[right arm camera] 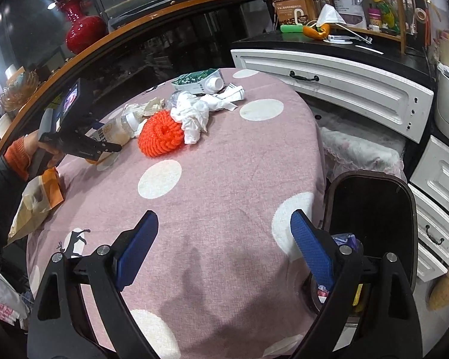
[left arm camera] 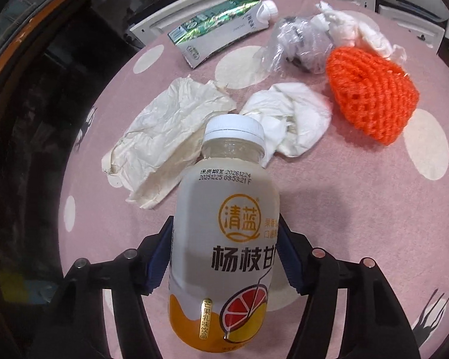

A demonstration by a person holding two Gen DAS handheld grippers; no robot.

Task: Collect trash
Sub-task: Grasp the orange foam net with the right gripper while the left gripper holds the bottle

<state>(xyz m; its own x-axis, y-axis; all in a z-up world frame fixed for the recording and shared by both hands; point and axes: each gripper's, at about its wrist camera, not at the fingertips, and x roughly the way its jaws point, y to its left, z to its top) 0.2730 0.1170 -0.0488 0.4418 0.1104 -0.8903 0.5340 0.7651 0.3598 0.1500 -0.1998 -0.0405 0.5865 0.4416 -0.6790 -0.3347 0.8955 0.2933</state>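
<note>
Left side: the left gripper [left arm camera: 224,257] has its blue pads on either flank of the drink bottle [left arm camera: 224,239], and both pads appear to touch the plastic, so I judge it clamped on the bottle rather than merely straddling it. The bottle lies on the pink dotted tablecloth [left arm camera: 359,209] near the table's left edge, its long axis running straight away from the gripper, white cap [left arm camera: 233,127] at the far end and base nearest the tool. The grip sits across the lower body, square to that axis. The left hand is plainly the nearer one; in the right wrist view the right gripper is well apart from the bottle.

Centre: just beyond the cap lie a crumpled brown paper [left arm camera: 164,143] and a white tissue wad [left arm camera: 290,116], both touching or nearly touching the bottle's neck. Further off are the green carton [left arm camera: 221,27] near the far edge, a clear plastic wrap [left arm camera: 296,48], more white tissue [left arm camera: 350,30] and an orange foam net [left arm camera: 371,101]. A straight lift should clear these; a forward push would not.

Right side: the right gripper [right arm camera: 224,248] hangs with its jaws wide apart and nothing between them, over bare cloth at the near edge. The black bin [right arm camera: 371,209] stands just beside the table's right edge, mouth open. The cloth between bottle and bin is largely free of objects, so the carry path looks unobstructed, in my judgement
</note>
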